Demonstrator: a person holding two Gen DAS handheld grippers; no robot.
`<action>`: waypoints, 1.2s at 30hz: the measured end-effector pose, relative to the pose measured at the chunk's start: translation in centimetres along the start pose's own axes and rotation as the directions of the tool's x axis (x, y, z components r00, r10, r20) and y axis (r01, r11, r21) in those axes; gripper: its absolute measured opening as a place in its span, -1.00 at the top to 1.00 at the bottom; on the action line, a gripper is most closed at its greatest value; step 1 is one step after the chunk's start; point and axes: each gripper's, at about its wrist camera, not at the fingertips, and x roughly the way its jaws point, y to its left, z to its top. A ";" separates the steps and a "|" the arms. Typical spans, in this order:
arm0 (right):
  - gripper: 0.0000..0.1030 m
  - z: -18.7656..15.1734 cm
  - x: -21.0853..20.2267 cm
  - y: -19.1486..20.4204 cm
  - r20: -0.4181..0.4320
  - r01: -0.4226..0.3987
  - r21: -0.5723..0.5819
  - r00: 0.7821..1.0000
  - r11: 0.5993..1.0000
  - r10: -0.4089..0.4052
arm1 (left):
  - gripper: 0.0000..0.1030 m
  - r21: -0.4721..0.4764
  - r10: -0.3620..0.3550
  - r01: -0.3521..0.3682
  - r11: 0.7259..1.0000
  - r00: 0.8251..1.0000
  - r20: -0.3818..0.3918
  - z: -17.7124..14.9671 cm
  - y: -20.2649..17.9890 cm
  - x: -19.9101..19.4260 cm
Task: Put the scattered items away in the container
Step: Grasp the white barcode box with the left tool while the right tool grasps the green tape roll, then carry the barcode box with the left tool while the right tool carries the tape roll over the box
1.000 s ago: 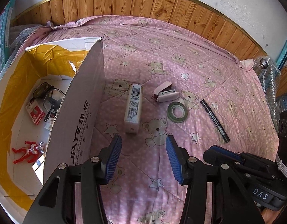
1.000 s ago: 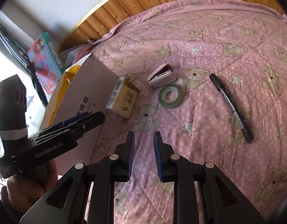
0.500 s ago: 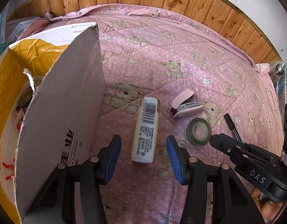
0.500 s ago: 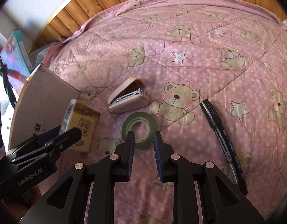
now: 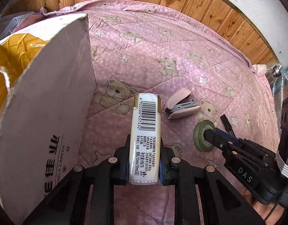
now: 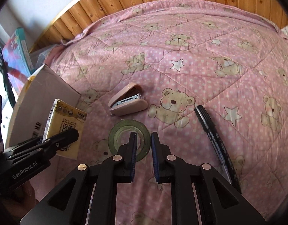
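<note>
The left gripper [image 5: 144, 161] is clamped on the white and yellow tissue pack with a barcode [image 5: 145, 131], its 2 jaws pressed against the pack's long sides near the rear end, so most of the pack juts forward at centre frame of the left wrist view. The grey cardboard box with a yellow lining [image 5: 50, 112] fills the left of that view, its tall near flap standing between the pack and the box opening. The likely trouble is that flap: if the pack is swung left without being raised above the edge, its free front end may strike the cardboard and twist out of the grip, because the hold sits so far back and the soft wrapper can slip. The right gripper [image 6: 143, 150] has its jaws part open, one finger inside the hole of the green roll of tape [image 6: 129, 137] and the other just outside the ring, straddling its right wall at lower centre of the right wrist view. Whether the pads already touch the tape I cannot tell. A thin flat ring on a soft pink bear-print quilt [image 6: 200, 60] may tip or skid when the jaws close. The pink stapler [image 6: 128, 103] lies just above the tape, and the black marker pen [image 6: 217, 144] lies at the right; both could be nudged.
</note>
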 end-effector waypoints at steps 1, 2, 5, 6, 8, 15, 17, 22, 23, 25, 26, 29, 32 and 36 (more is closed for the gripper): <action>0.70 -0.4 -0.6 0.1 0.003 -0.007 0.005 1.000 1.000 0.007 | 0.56 0.000 -0.011 0.011 1.000 1.000 0.007 -0.1 -0.1 -0.7; 0.70 -0.9 -1.1 0.2 0.005 -0.012 0.010 1.000 1.000 0.012 | 0.56 0.004 -0.018 0.018 1.000 1.000 0.013 -0.4 -0.2 -1.4; 0.70 -2.4 -2.4 0.5 0.002 -0.027 0.027 1.000 0.999 0.027 | 0.56 0.014 -0.032 0.032 0.999 0.999 0.023 -1.4 -0.5 -3.3; 0.70 -3.0 -2.8 0.7 0.001 -0.030 0.030 1.000 0.999 0.030 | 0.56 0.018 -0.032 0.031 0.999 0.999 0.026 -1.9 -0.6 -3.9; 0.70 -4.2 -3.4 1.1 -0.005 -0.036 0.032 0.999 0.999 0.036 | 0.56 0.023 -0.038 0.037 0.999 0.999 0.029 -2.9 -0.7 -5.1; 0.70 -8.5 -5.6 2.7 -0.023 -0.067 0.031 0.997 0.997 0.068 | 0.56 0.035 -0.048 0.046 0.998 0.998 0.048 -6.9 -0.8 -9.2; 0.70 -9.6 -6.3 3.3 -0.026 -0.073 0.023 0.997 0.997 0.074 | 0.56 0.038 -0.051 0.049 0.998 0.997 0.055 -7.8 -0.9 -10.3; 0.70 -11.7 -7.9 4.6 -0.023 -0.090 0.009 0.996 0.996 0.090 | 0.56 0.049 -0.061 0.057 0.997 0.994 0.086 -9.5 -1.4 -13.0; 0.70 -12.1 -8.2 4.9 -0.023 -0.091 0.005 0.996 0.996 0.091 | 0.56 0.050 -0.065 0.061 0.997 0.994 0.090 -9.8 -1.5 -13.6; 0.70 -12.8 -8.8 5.3 -0.022 -0.097 0.002 0.995 0.995 0.097 | 0.56 0.056 -0.070 0.065 0.996 0.992 0.104 -10.3 -1.8 -14.6; 0.70 -13.1 -9.1 5.6 -0.021 -0.098 -0.002 0.995 0.995 0.098 | 0.56 0.059 -0.075 0.068 0.996 0.991 0.109 -10.5 -1.9 -15.0; 0.70 -13.8 -9.9 6.1 -0.015 -0.103 -0.008 0.995 0.995 0.102 | 0.56 0.064 -0.084 0.076 0.995 0.989 0.122 -11.3 -2.2 -16.3; 0.70 -14.4 -10.8 6.6 -0.008 -0.107 -0.012 0.994 0.994 0.107 | 0.56 0.073 -0.091 0.082 0.994 0.987 0.133 -12.1 -2.3 -17.4; 0.70 -15.0 -11.8 7.2 0.003 -0.107 -0.019 0.994 0.994 0.108 | 0.56 0.078 -0.097 0.086 0.993 0.984 0.150 -12.9 -2.6 -18.7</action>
